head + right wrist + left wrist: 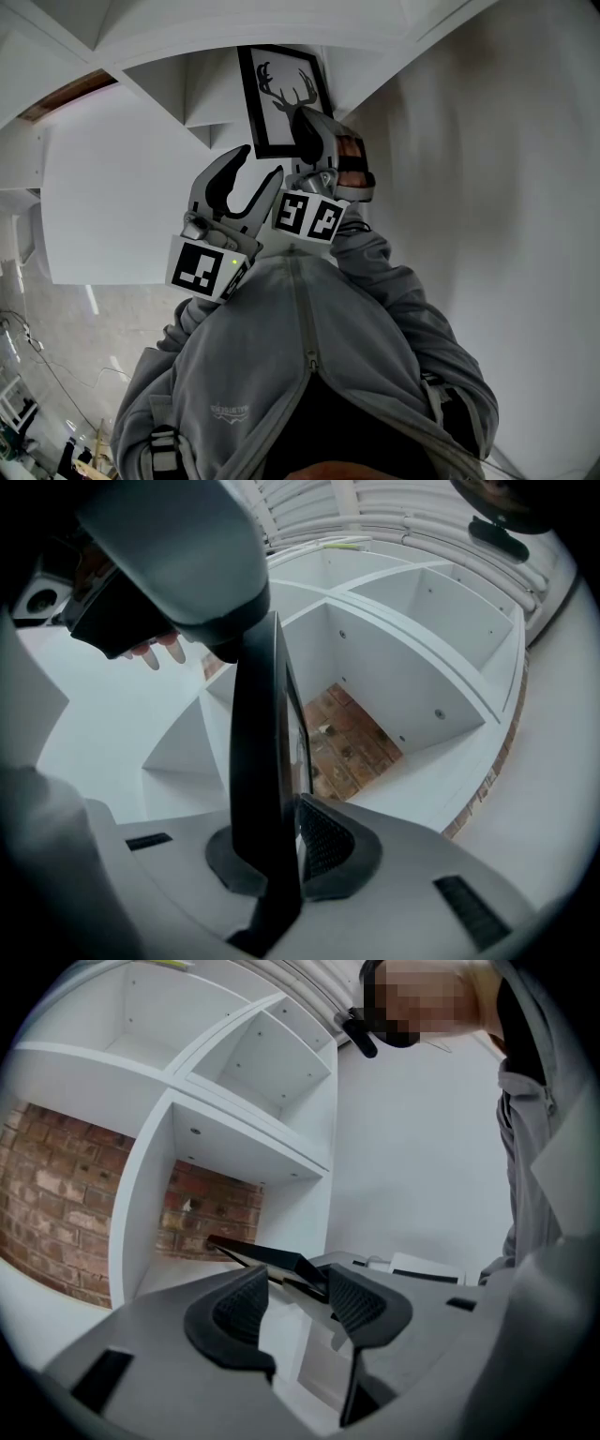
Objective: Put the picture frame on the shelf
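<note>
Your right gripper [309, 131] has its fingers [323, 841] clamped on the picture frame [284, 98], a black-edged frame with a dark antlered deer head on white. In the head view it sits at the top centre, held up in front of the white shelf [234, 1138]. In the right gripper view the frame stands on edge up the middle of the picture, its black side toward the camera. An open white compartment with a brick wall [56, 1204] at its back lies beyond it to the right. Your left gripper [255, 173] sits just below and to the left of the right one in the head view. Its fingers [239, 1312] are spread wide and press on nothing. In the left gripper view a corner of the frame shows just past the fingertips, in front of the lower compartment at centre left. Whether it touches the compartment floor cannot be told.
</note>
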Tool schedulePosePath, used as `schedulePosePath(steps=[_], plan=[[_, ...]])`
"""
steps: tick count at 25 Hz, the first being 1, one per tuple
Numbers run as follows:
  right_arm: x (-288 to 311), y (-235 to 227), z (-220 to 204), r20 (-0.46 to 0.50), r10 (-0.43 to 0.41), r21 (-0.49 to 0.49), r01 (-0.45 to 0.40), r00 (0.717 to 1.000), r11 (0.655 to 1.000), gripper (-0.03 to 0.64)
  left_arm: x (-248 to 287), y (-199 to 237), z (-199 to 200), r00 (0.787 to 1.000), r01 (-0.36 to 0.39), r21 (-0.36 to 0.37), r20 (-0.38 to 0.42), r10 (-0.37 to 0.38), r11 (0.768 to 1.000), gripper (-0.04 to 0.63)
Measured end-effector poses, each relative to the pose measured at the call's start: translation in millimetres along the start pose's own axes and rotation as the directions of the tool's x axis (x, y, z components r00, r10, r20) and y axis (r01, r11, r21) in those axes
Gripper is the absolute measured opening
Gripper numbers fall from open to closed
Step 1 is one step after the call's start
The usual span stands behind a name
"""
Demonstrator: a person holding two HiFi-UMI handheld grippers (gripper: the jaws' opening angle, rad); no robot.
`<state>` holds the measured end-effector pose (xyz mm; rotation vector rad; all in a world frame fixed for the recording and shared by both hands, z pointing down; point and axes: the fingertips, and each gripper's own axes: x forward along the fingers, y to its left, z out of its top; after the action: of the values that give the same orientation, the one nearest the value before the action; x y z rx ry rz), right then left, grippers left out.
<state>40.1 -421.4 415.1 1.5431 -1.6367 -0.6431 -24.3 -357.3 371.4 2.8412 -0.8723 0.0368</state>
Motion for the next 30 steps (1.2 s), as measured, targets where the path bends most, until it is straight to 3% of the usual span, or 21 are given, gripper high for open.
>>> schedulePosePath(steps=[14,23,30], plan=[[7.2,12.9,-6.0,-0.043,0.002,-0.047,-0.004,0.999,0.999,0.037,9.3,16.5,-11.2,0.998,0.009,0.035,-0.068,-0.006,0.999,0.149],[1.9,24.4,-14.2,-0.059,0.039,-0.057,-0.042,0.998,0.998,0.107,21.2,39.1,-24.4,0.995,-0.009,0.005,-0.101,0.01,1.0,0.143],[2.6,25.0,-19.9,-0.065,0.045,-0.049,-0.048,0.997,0.998,0.115,37.5,62.6,-32.2,0.992,-0.008,0.006,-0.127,0.009,1.0,0.143]])
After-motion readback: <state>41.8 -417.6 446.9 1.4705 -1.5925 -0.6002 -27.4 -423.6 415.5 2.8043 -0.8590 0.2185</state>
